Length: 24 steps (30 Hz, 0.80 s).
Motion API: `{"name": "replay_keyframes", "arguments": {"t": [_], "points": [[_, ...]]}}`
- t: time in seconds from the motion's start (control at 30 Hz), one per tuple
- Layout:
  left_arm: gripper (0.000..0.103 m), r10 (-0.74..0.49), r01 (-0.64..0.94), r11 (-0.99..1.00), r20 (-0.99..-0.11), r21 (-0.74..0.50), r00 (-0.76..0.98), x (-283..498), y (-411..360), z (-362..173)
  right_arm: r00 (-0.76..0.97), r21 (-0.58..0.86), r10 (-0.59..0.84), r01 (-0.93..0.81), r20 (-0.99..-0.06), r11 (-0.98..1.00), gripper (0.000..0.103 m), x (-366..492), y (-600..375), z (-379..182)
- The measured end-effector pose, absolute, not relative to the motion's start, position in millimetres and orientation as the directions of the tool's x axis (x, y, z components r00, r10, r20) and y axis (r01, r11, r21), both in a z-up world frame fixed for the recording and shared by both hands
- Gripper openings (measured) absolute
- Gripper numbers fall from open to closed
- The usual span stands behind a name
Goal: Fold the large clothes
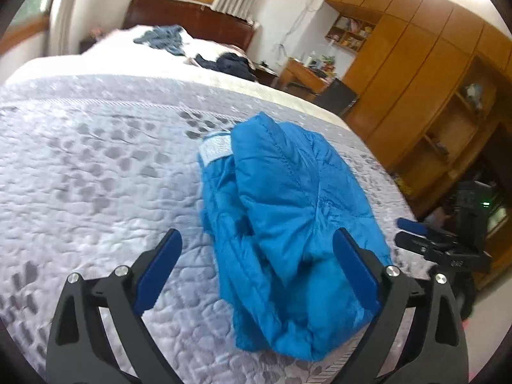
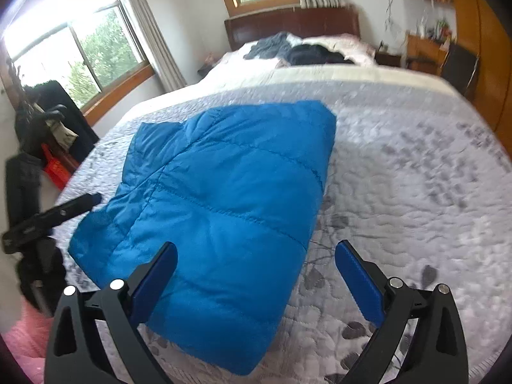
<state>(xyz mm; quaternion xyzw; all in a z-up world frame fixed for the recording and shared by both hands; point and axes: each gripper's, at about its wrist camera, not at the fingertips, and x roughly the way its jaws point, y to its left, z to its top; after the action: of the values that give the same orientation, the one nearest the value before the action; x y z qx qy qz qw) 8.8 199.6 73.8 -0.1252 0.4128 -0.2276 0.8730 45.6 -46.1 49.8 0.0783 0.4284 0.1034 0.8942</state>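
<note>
Holding both tools above the bed, we see the bright blue quilted puffer jacket (image 2: 220, 211) lying folded into a thick rectangle on the grey-and-white leaf-patterned quilted bedspread (image 2: 409, 192), near the foot of the mattress. Our right gripper (image 2: 256, 272) is spread wide and holds nothing; its left finger overlaps the jacket's near edge in view, while its right finger is over bare bedspread at about 4 o'clock from the bundle. Our left gripper (image 1: 257, 262) is likewise wide apart and empty, hovering over the jacket's crumpled end, where a white label patch (image 1: 215, 148) shows at 11 o'clock; any writing on it is too blurred to read. From the left wrist view, the other tool sits at 3 o'clock, just off the bed's edge. Towards 12 o'clock, by the dark wooden headboard (image 2: 291, 24), lie a heap of dark navy and grey-blue clothes (image 2: 297, 49). Honey-coloured wooden wardrobes (image 1: 425, 73) and a small cluttered wooden desk (image 1: 304, 73) line the right wall; a red plastic crate (image 2: 56, 168) sits on the floor at 9 o'clock below the window.
</note>
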Motion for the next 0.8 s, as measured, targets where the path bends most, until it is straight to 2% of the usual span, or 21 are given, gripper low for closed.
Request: {"name": "replay_keyframes", "arguments": {"t": [0.17,0.47,0.8], "points": [[0.095,-0.401,0.26,0.916,-0.681,-0.306,0.613,-16.1,185.7,100.2,0.677,0.107,0.127,-0.071,-0.725,0.992,0.099,26.1,-30.0,64.7],[0.1,-0.258,0.228,0.964,-0.687,-0.137,0.679,-53.9,164.0,110.8,0.666,0.104,0.097,-0.029,-0.739,0.994,0.099,5.8,-23.2,67.3],[0.1,-0.202,0.183,0.978,-0.683,-0.101,0.702,-82.8,160.6,112.6,0.669,0.095,0.067,0.004,-0.74,0.995,0.099,-15.8,-18.9,69.9]]}}
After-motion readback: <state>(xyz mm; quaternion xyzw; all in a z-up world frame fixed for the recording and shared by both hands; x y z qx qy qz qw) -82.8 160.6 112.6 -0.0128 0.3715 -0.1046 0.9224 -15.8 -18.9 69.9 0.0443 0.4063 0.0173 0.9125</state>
